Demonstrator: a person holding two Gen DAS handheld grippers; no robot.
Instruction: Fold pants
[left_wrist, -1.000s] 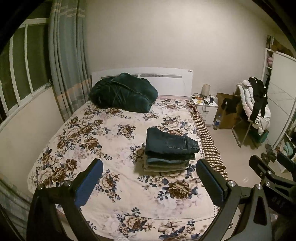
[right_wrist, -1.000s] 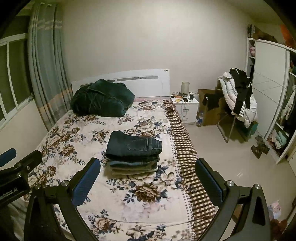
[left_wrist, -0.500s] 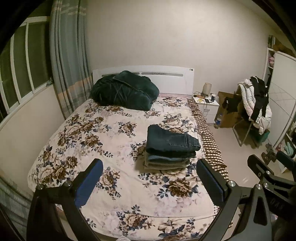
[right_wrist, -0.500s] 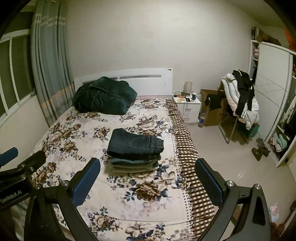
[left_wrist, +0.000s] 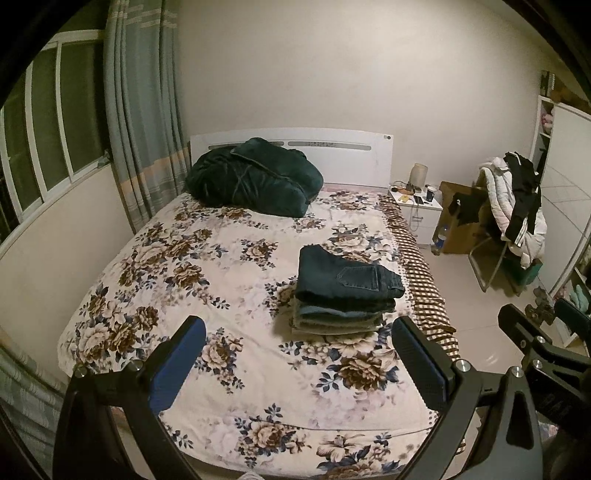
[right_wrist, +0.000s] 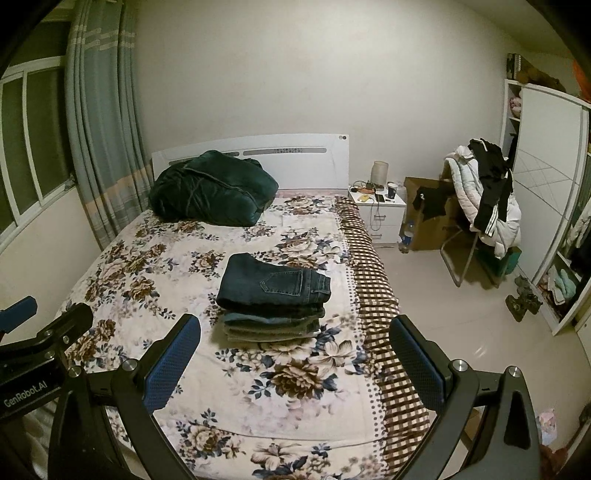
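Nightstand (right_wrist: 382, 206) clutter too small to identify; pants stack (right_wrist: 273, 321) lower layers mostly hidden; wardrobe (right_wrist: 546, 192) cut off.

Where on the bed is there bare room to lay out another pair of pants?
Free: the bed left of the stack of folded pants, below the dark green blanket; also the strip before the stack. Crowded: the headboard end and the nightstand.

A dark green quilt (left_wrist: 255, 177) lies bundled on the floral bed (left_wrist: 147, 266) by the headboard (left_wrist: 332, 155).
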